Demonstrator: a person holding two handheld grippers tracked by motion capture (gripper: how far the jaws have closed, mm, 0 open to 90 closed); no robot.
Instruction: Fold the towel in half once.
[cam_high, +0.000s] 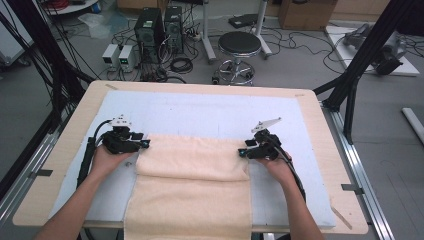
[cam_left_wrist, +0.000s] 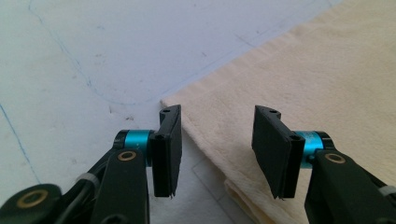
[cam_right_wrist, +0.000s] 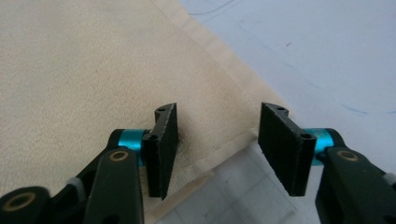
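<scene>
A cream towel (cam_high: 192, 175) lies folded on the white mat (cam_high: 200, 112), its lower layer hanging over the table's front edge. My left gripper (cam_high: 144, 143) sits at the left far corner of the folded upper layer. In the left gripper view its jaws (cam_left_wrist: 217, 114) stand open, and the towel (cam_left_wrist: 303, 84) has its corner and side edge under the gap, untouched by the pads. My right gripper (cam_high: 243, 152) is at the right far corner. Its jaws (cam_right_wrist: 219, 109) are also open, straddling the edge of the towel (cam_right_wrist: 93, 70) without pressing on it.
The mat covers most of the wooden table (cam_high: 320, 130). Beyond the far edge stand a round stool (cam_high: 239, 47), computer towers (cam_high: 150, 27) and loose cables on the floor. Black frame posts (cam_high: 360, 60) rise at the right and left.
</scene>
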